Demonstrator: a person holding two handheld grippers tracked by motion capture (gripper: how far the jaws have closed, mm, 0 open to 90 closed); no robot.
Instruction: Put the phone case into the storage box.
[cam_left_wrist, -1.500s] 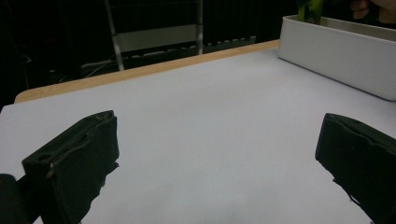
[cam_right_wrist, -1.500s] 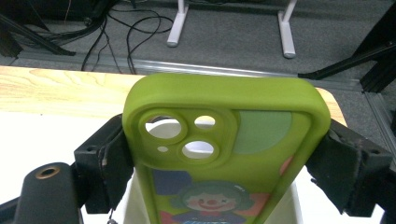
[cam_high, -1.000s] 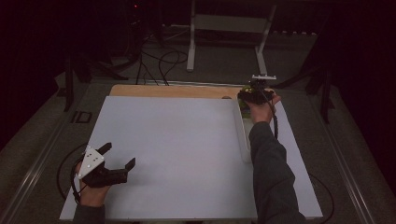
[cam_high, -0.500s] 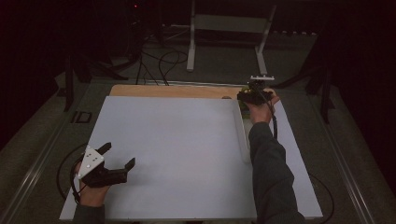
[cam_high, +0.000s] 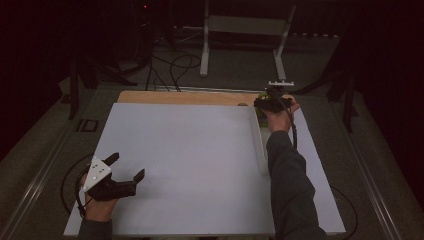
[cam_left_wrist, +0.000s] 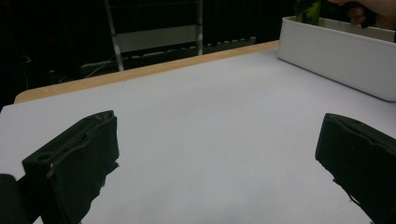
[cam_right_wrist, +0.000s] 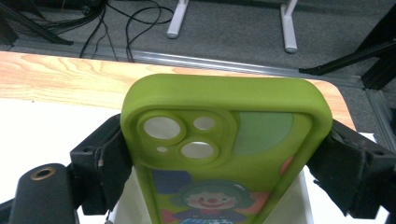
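A green phone case (cam_right_wrist: 224, 140) with camera cut-outs and a cartoon clown print stands between the two black jaws of my right gripper (cam_right_wrist: 224, 154), which is shut on its sides. In the high view that gripper (cam_high: 272, 103) is at the far right of the table, over the far end of a long white tray (cam_high: 259, 145); a speck of the green case (cam_high: 261, 95) shows there. My left gripper (cam_high: 127, 167) rests near the table's front left, open, with nothing between its jaws. In the left gripper view its jaws stand wide apart above the white mat (cam_left_wrist: 210, 121).
A white mat (cam_high: 190, 165) covers most of the wooden table (cam_high: 175, 97). The white tray (cam_left_wrist: 336, 53) runs along the mat's right side. Beyond the table's far edge lie cables (cam_high: 175, 65) and a metal stand (cam_high: 245, 30) on the dark floor.
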